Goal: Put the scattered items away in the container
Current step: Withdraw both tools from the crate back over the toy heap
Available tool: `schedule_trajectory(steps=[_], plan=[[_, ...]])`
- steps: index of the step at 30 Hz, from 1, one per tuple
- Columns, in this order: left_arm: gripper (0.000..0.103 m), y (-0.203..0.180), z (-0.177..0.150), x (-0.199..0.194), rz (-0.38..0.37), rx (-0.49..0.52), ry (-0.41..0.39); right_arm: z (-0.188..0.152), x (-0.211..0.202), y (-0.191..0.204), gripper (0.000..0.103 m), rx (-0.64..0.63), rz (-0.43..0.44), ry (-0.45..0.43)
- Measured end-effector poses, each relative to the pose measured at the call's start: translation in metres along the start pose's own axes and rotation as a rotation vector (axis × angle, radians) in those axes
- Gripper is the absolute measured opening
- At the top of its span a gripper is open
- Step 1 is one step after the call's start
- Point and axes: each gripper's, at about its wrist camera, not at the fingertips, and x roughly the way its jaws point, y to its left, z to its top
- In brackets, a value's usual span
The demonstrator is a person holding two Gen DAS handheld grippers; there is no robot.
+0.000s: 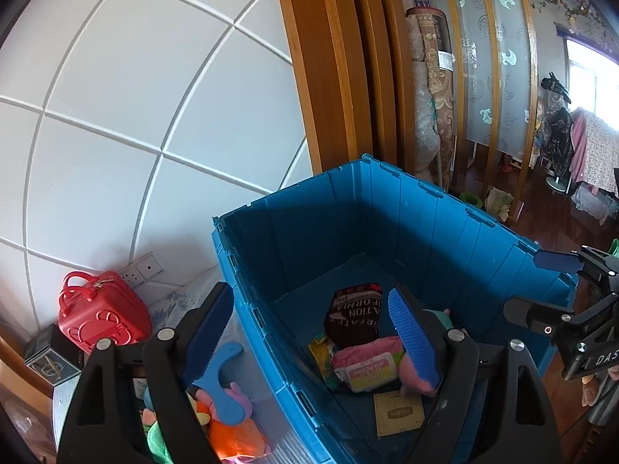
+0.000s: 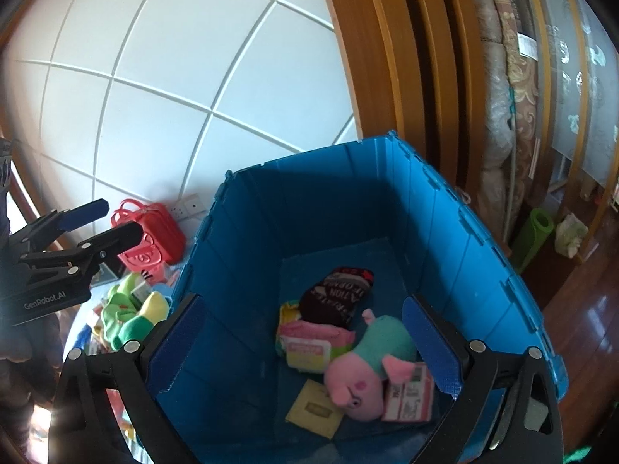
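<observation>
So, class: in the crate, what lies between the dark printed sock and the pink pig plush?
In the right wrist view, a pink wipes pack lies between the sock and the pig plush, on the blue crate floor.

Open blue crate [image 2: 456, 239] holds a pink-and-teal pig plush [image 2: 367, 363], dark sock [image 2: 336, 294], wipes pack [image 2: 309, 352], all lying flat.

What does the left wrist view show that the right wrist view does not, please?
Only the left wrist view shows a blue comb-like toy and an orange plush outside the bin, and a window. Only the right wrist view shows the pink pig plush whole, a green-yellow plush and a green roll. Both show the blue bin, the dark printed cloth, the wipes pack, the red case and open, empty grippers.
</observation>
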Motion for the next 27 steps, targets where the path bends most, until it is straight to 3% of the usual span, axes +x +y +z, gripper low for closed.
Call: schedule_trajectory(steps=[12, 27], plan=[[0.082, 0.054, -0.076, -0.061, -0.015, -0.038, 0.040, -0.035, -0.032, 0.098, 0.103, -0.053, 0.004, -0.003], [0.082, 0.139, -0.198, -0.141, 0.015, -0.125, 0.088, -0.113, -0.045, 0.243, 0.103, -0.163, 0.052, 0.064]])
